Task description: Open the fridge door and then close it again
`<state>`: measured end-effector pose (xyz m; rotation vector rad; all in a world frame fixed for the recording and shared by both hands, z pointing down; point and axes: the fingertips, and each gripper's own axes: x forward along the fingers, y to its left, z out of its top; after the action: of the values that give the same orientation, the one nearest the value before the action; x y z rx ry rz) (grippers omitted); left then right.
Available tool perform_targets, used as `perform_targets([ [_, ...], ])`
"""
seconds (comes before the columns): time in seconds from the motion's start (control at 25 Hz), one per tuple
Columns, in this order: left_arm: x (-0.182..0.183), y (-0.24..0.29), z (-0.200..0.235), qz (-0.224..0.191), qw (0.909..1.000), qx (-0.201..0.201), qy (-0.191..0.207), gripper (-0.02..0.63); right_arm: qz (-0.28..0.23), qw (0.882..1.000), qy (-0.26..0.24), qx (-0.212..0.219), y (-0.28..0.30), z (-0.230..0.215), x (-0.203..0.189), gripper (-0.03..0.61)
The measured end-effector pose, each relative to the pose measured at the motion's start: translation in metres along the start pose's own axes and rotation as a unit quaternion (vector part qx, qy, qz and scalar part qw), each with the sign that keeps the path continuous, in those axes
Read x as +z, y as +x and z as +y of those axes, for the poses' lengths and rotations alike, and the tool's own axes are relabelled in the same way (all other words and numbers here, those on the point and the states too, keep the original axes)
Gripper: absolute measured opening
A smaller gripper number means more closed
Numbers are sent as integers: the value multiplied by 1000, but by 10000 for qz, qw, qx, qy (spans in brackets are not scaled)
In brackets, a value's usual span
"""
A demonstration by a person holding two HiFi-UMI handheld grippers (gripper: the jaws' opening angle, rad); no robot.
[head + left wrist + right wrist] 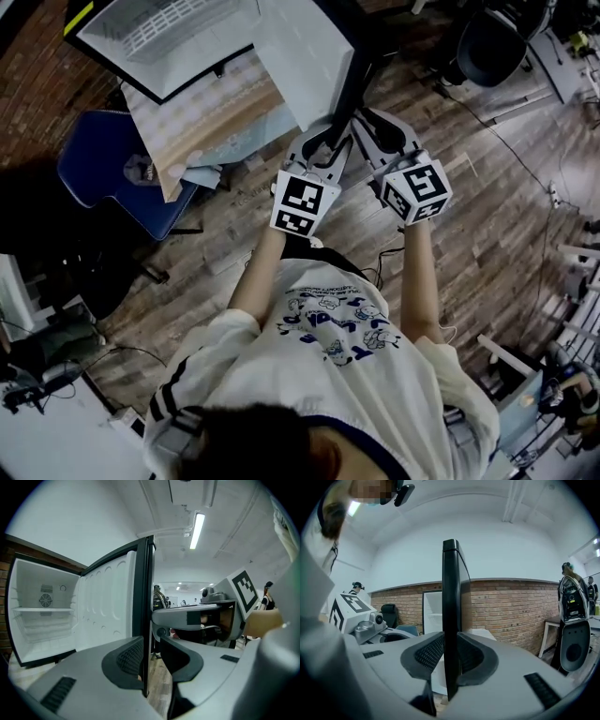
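Observation:
The white fridge stands open at the top left of the head view, and its door swings out towards me. Both grippers hold the door's free edge side by side. My left gripper is shut on that edge, and in the left gripper view the black door edge runs up between its jaws, with the empty interior beyond. The right gripper is shut on the same edge, its pads pressing both sides. Each gripper shows in the other's view.
A blue chair stands left of me beside the fridge, and a black office chair is at the far right. Cables lie on the wooden floor. A brick wall and a white table lie beyond the door.

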<state>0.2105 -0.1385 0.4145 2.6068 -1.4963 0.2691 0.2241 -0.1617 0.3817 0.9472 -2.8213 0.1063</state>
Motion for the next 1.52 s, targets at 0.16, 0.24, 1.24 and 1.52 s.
perform_targets([
  [0.16, -3, -21, 15, -15, 9991, 422, -85, 118, 14, 9993, -54, 376, 9, 26, 2, 92],
  [0.24, -6, -29, 23, -12, 9982, 593, -124, 118, 18, 9986, -67, 533, 15, 38, 2, 91],
  [1.24, -33, -136, 156, -116, 9663, 2473, -699, 137, 111, 9719, -427, 2313, 115, 197, 15, 83],
  [1.52, -37, -162, 202, -149, 9620, 2624, -738, 130, 140, 9665, -368, 2538, 154, 228, 20, 83],
])
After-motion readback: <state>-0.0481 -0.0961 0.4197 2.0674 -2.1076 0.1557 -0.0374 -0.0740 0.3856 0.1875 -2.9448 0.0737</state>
